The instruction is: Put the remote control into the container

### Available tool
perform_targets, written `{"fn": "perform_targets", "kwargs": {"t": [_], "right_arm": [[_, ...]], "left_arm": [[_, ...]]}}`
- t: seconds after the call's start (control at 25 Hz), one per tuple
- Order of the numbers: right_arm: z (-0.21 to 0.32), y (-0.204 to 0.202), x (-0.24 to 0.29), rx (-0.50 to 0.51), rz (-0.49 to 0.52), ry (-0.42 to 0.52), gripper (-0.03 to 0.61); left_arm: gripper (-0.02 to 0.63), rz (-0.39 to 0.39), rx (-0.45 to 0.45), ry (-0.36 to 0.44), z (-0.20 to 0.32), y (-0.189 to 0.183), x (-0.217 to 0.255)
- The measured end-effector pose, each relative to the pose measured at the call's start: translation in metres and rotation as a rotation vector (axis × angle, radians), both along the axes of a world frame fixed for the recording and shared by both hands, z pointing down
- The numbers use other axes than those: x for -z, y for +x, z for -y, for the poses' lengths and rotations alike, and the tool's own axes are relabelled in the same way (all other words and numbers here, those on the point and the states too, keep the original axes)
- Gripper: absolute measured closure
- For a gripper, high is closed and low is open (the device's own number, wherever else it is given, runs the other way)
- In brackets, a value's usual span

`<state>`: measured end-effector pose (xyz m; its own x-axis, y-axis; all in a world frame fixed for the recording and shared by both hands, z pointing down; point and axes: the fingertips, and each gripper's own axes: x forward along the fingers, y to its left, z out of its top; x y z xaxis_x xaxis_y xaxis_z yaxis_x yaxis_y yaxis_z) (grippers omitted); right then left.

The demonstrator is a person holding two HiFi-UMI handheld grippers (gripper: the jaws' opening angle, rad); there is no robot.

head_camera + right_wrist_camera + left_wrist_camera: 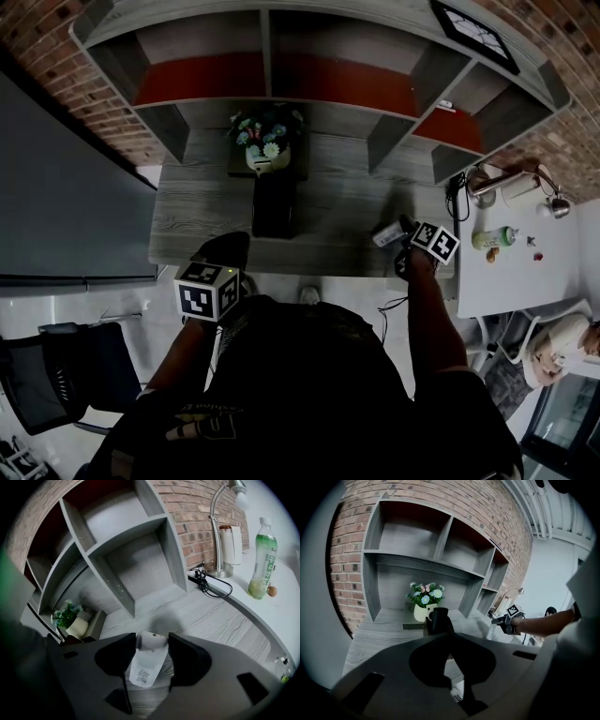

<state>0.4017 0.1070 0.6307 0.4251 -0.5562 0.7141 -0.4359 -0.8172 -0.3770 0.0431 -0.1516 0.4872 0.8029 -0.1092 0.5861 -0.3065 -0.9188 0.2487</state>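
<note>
A: remote control (146,667) sat clamped in right tongs (152,640), above the bench (211,616); left tongs (449,637) were closed, empty
B: noted; suggested keeping it level, centring over the dark container (437,619), lowering before release

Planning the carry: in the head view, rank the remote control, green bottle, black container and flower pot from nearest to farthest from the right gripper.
1. remote control, held in the right gripper.
2. green bottle, on the white table, to the right.
3. black container, to the left, mid desk.
4. flower pot, behind the container.
</note>
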Motion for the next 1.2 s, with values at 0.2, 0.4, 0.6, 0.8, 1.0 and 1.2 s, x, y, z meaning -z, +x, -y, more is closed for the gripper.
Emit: {"fn": "perform_targets", "kwargs": {"t": [0.2,0.4,0.6,0.8,1.0,1.2], "right_arm": [[0.028,-0.033,0.032,0.102,-0.123,0.018,0.354],[0.063,-0.074,0.074,0.222,-0.259,0.033,0.354],[0.1,-0.116,0.11,0.307,-0.316,0.073,0.353],[0.135,-0.154,0.129,0.369,-0.31,0.131,0.354],[0.178,-0.191,0.139,0.434,-0.308,0.184,0.353],[0.219,-0.22,0.134,0.491,-0.31,0.197,0.353]], "left_arm": [[0.607,-0.014,-0.017,-0.002,0.008,-0.003,0.009],[0.607,0.018,-0.05,-0.013,0.019,-0.012,0.0],[0.607,0.013,-0.041,-0.018,0.035,-0.018,-0.002],[0.607,-0.018,-0.058,-0.018,0.038,-0.016,0.005],[0.607,0.001,-0.06,-0.024,0.045,-0.028,-0.004],[0.607,-0.01,-0.051,-0.015,0.061,-0.039,0.002]]}}
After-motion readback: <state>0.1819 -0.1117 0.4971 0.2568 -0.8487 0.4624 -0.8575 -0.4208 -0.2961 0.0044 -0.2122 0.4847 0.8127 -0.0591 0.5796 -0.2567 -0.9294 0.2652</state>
